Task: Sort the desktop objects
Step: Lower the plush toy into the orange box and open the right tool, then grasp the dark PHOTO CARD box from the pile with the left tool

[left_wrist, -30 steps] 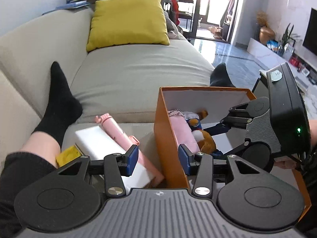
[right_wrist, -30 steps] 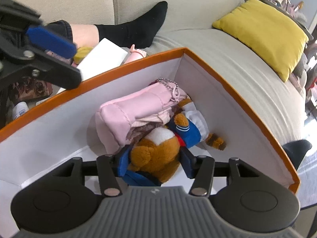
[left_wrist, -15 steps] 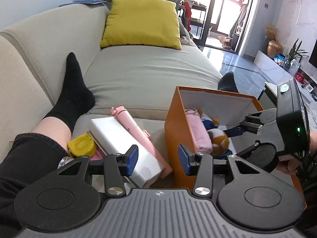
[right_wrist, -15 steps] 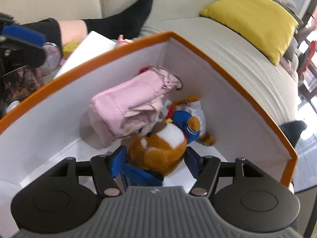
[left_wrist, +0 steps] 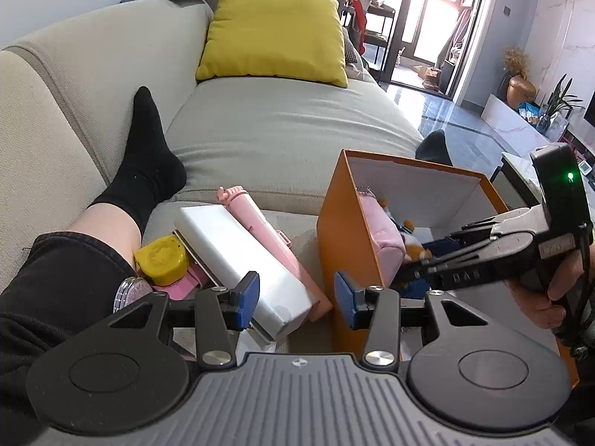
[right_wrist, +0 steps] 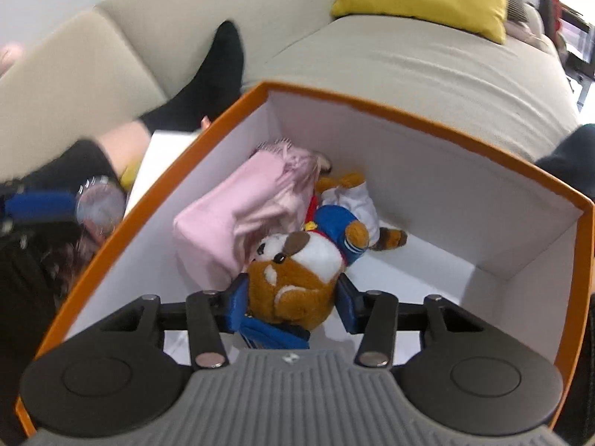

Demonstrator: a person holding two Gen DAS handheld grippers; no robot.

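Observation:
An orange box [left_wrist: 349, 238] with white inner walls [right_wrist: 427, 171] stands on the sofa seat. Inside lie a pink pouch [right_wrist: 238, 219] and a brown plush dog in a blue jacket [right_wrist: 301, 267]. My right gripper [right_wrist: 292, 303] is open inside the box, its blue pads on either side of the dog's head; the dog rests on the box floor. It also shows in the left wrist view [left_wrist: 483, 260]. My left gripper [left_wrist: 295, 299] is open and empty, above a white box [left_wrist: 241, 260] and a pink case [left_wrist: 267, 238] left of the orange box.
A yellow tape measure [left_wrist: 161, 260] and a round glittery compact [left_wrist: 128, 291] lie by my leg in a black sock [left_wrist: 145, 163]. A yellow cushion [left_wrist: 275, 37] sits at the sofa's far end. The floor and a low TV stand [left_wrist: 520, 115] are to the right.
The right gripper has opened wider and drawn back, and the plush dog has come to rest on the box floor. The left gripper has pulled back and up from the orange box.

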